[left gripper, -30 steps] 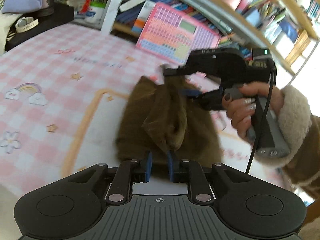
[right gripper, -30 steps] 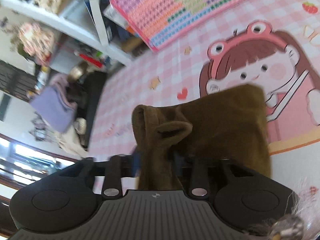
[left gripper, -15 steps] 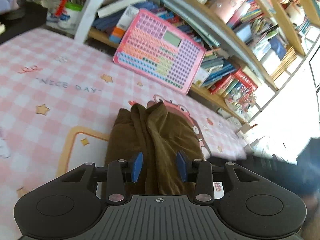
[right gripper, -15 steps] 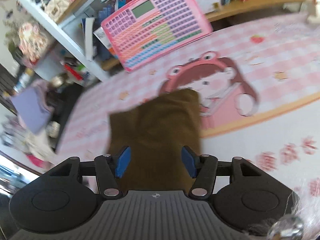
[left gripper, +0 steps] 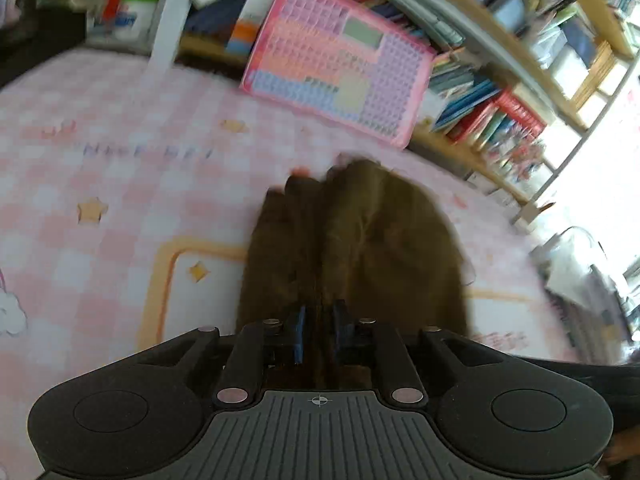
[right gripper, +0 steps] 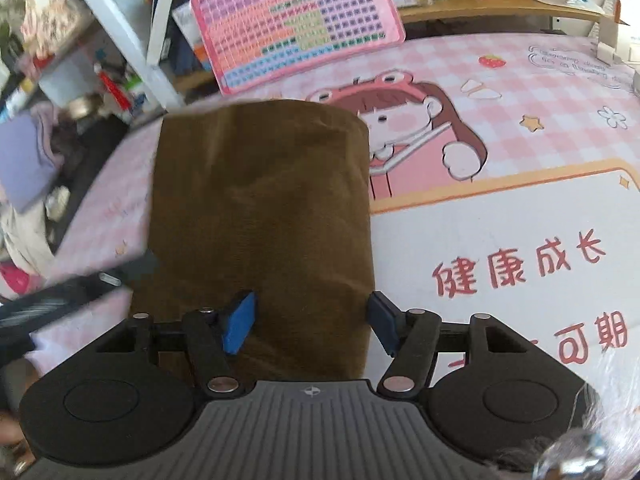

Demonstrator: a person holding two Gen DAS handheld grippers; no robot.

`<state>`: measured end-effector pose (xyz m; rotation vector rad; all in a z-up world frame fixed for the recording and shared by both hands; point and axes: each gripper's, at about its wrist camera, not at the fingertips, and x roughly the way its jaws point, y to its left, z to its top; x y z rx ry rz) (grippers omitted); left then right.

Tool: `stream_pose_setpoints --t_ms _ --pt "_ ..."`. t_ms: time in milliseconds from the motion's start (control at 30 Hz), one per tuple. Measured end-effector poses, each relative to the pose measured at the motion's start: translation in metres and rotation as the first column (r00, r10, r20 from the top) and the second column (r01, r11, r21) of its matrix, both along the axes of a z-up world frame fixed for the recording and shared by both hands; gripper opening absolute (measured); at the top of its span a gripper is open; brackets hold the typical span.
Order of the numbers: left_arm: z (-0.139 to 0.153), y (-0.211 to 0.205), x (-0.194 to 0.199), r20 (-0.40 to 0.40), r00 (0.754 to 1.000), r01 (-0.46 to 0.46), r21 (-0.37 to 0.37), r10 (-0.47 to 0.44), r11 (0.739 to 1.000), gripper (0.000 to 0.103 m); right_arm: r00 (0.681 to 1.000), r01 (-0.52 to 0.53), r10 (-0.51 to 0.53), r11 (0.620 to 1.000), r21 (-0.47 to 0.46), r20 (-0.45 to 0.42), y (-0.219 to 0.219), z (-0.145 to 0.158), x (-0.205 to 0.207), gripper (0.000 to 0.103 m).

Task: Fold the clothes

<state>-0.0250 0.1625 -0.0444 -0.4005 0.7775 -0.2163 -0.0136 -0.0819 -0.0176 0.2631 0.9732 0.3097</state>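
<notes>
Brown garment [right gripper: 260, 216] lies mid-frame, partly folded; left gripper [left gripper: 319, 328] closes on its edge, right gripper [right gripper: 310, 320] opens, empty.

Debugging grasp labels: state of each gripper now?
Left gripper: jaws closing on a fold of the brown garment.
Right gripper: open and opening, garment between the jaws, not gripped.

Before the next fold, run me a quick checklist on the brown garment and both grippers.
1. Brown garment lies on the pink mat: ok.
2. Left gripper jaws closing, a fold of cloth between them: ok.
3. Right gripper jaws opening, pads clear of the cloth: ok.
4. Cloth flat: smooth in the right view, ridged in the left: not ok.
5. Far edges aligned: cannot tell, blurred.
6. Pink keypad toy clear of the garment: ok.
</notes>
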Motion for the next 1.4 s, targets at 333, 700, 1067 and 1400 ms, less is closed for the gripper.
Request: stream_pose_setpoints --t_ms 333,700,1067,1400 --pt "0.037 0.005 0.012 0.128 0.992 -0.013 0.086 0.002 0.996 0.036 0.998 -0.057 0.058 0.996 -0.075 0.021 0.012 -0.009 -0.001 0.06" --pt "0.038 -0.016 0.061 0.15 0.987 0.041 0.155 -0.064 0.987 0.043 0.998 -0.06 0.06 0.996 -0.058 -0.001 0.009 -0.013 0.004 0.064" --pt "0.011 -0.011 0.1 0.065 0.998 -0.015 0.112 0.008 0.994 0.045 0.997 -0.08 0.08 0.994 -0.08 -0.001 0.012 -0.013 0.007 0.068" --pt "0.023 0.004 0.094 0.035 0.995 -0.094 0.117 0.091 0.989 0.078 0.996 -0.09 0.09 0.992 -0.082 -0.006 0.015 -0.012 0.011 0.072"
